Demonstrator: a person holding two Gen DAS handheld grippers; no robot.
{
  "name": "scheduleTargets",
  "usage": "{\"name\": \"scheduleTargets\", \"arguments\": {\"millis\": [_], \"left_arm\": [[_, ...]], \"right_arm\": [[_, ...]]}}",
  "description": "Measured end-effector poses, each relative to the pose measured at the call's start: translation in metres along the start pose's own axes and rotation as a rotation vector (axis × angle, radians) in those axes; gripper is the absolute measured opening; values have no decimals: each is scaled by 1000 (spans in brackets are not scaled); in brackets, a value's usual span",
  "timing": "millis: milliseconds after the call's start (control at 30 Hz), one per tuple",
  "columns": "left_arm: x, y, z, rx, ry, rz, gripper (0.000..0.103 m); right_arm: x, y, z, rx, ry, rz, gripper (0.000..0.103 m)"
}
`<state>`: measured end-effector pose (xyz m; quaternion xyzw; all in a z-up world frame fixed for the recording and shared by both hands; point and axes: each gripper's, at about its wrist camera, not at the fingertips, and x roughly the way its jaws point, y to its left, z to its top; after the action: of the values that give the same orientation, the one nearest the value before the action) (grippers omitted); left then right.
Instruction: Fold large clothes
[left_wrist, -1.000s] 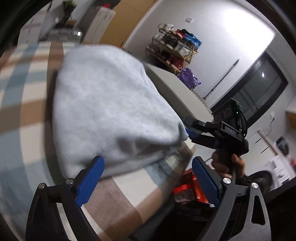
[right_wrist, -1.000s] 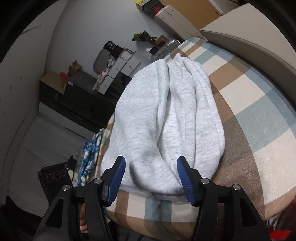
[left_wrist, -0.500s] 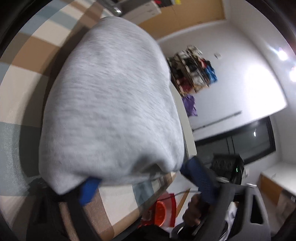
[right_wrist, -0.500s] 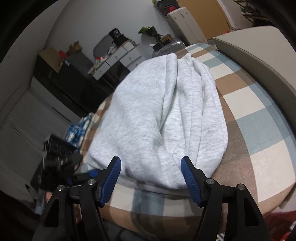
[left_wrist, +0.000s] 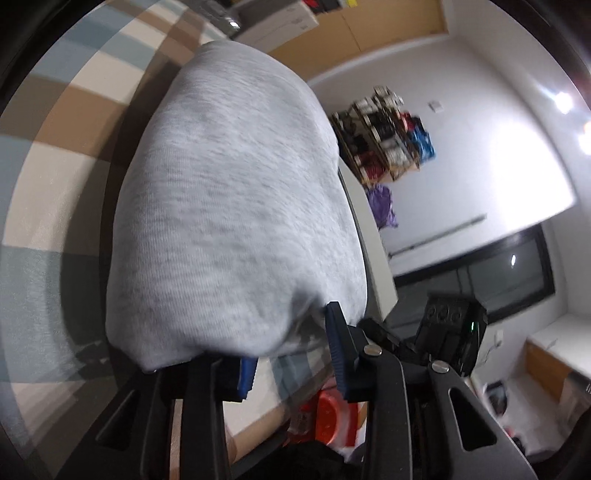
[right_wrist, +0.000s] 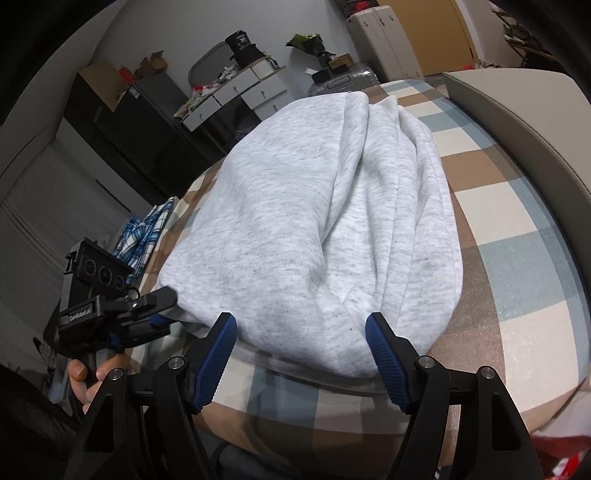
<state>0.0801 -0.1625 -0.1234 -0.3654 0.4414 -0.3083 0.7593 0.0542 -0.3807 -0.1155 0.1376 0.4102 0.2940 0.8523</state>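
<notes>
A light grey sweatshirt (right_wrist: 317, 221) lies bunched lengthwise on a checked bed cover (right_wrist: 517, 295); it also fills the left wrist view (left_wrist: 229, 221). My left gripper (left_wrist: 291, 350) has its blue pads closed in on the garment's near left corner, and from the right wrist view (right_wrist: 147, 314) it pinches that hem. My right gripper (right_wrist: 301, 354) is open, its blue pads straddling the near hem at the bed's edge without gripping it.
A beige headboard or bed frame (right_wrist: 517, 122) runs along the right. Drawers, boxes and a suitcase (right_wrist: 340, 81) stand behind the bed. A blue checked cloth (right_wrist: 144, 232) lies at the left. A shoe rack (left_wrist: 388, 136) stands by the wall; a red item (left_wrist: 332, 417) sits on the floor.
My left gripper moved in to the sweatshirt's corner and its jaws closed on the hem. My right gripper stayed open at the near hem, shifting slightly.
</notes>
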Motion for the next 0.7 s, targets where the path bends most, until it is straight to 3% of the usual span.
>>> {"name": "scheduleTargets", "arguments": {"millis": [133, 267, 400, 467, 500, 567, 600, 633, 700], "left_arm": [[1, -7, -4, 61, 17, 18, 29], [11, 12, 4, -37, 9, -35, 29], [20, 15, 7, -59, -18, -29, 29], [19, 13, 4, -24, -45, 0, 16], [19, 9, 3, 12, -56, 23, 14], [14, 6, 2, 51, -74, 33, 8], [12, 6, 3, 59, -74, 29, 7], [10, 5, 4, 69, -72, 30, 6], [8, 2, 5, 89, -80, 29, 6]], "right_arm": [[1, 0, 0, 3, -5, 9, 76], [3, 3, 0, -11, -5, -1, 80], [3, 6, -2, -29, -24, -16, 79], [3, 9, -4, -55, -42, -24, 79], [4, 12, -5, -85, -54, -31, 77], [7, 21, -8, -172, -65, -108, 48], [9, 22, -7, -193, -53, -122, 26], [6, 22, -4, -185, -59, -98, 15], [-14, 26, 6, -139, -140, -15, 8]]}}
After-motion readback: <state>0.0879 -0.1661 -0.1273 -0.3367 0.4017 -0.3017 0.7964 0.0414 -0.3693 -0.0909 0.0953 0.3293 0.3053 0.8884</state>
